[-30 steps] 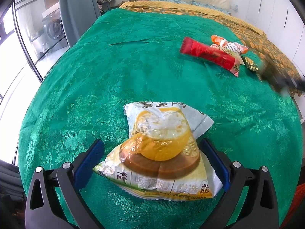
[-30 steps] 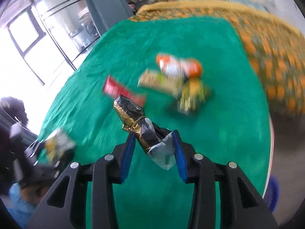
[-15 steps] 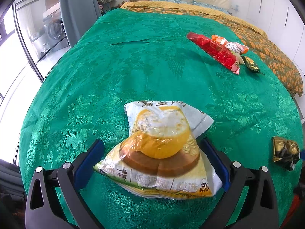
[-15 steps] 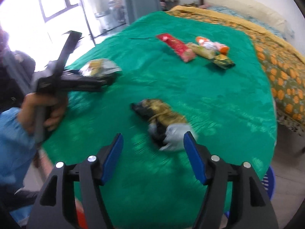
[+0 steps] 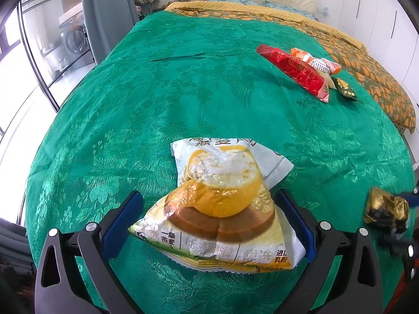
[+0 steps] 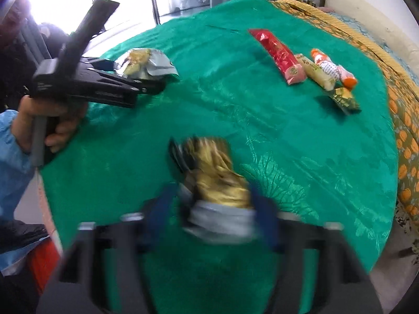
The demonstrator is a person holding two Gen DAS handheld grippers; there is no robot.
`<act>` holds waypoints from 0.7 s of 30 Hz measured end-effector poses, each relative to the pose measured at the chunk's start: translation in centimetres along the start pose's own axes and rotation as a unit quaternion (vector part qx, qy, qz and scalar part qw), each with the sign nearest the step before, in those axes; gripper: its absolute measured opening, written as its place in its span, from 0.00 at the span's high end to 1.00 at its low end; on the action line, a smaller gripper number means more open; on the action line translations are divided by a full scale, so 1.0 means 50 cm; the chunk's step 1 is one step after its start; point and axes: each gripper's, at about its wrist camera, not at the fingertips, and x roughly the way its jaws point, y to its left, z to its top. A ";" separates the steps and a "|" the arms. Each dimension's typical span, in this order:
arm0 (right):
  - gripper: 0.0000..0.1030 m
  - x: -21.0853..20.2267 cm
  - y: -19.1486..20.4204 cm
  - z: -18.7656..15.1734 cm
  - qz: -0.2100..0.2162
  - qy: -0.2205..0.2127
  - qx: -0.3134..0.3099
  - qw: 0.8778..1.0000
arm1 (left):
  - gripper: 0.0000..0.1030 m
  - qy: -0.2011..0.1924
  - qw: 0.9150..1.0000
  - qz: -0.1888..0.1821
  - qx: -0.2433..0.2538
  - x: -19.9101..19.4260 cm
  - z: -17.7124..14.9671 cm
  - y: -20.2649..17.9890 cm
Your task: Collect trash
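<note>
Light: bright daylight floods in from the windows (image 5: 15,60) at left, blown out to white in both views.
Glare: sheen on the green bedspread (image 5: 183,99) and the yellow snack bag (image 5: 220,209).
Blur: right wrist view smeared, its claw (image 6: 212,209) and gold wrapper (image 6: 214,175) soft.
Distortion: fisheye curves bed edges; dark corners.

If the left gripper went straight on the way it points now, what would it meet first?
Probably the green patterned bedspread just beyond the yellow and white snack bag that the left gripper holds. The red wrapper lies farther off to the right.
</note>
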 end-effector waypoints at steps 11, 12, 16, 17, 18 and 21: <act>0.37 -0.021 -0.052 -0.009 -0.090 -0.068 0.156 0.981 | 0.04 0.000 1.000 0.001 0.000 0.000 0.000 0.002; 0.34 -0.015 -0.052 -0.011 -0.088 -0.069 0.159 0.981 | 0.04 0.001 1.000 0.000 0.000 -0.001 -0.002 0.003; 0.31 -0.001 -0.065 -0.030 -0.078 -0.063 0.169 0.981 | 0.04 0.002 1.000 -0.008 0.005 -0.009 -0.013 0.006; 0.31 0.002 -0.070 -0.034 -0.073 -0.061 0.171 0.981 | 0.04 0.002 1.000 -0.011 0.008 -0.012 -0.017 0.007; 0.29 0.001 -0.071 -0.036 -0.070 -0.064 0.168 0.981 | 0.04 0.003 1.000 -0.015 0.012 -0.016 -0.022 0.008; 0.28 -0.006 -0.070 -0.038 -0.060 -0.054 0.159 0.984 | 0.04 0.003 0.999 -0.032 0.027 -0.032 -0.039 0.016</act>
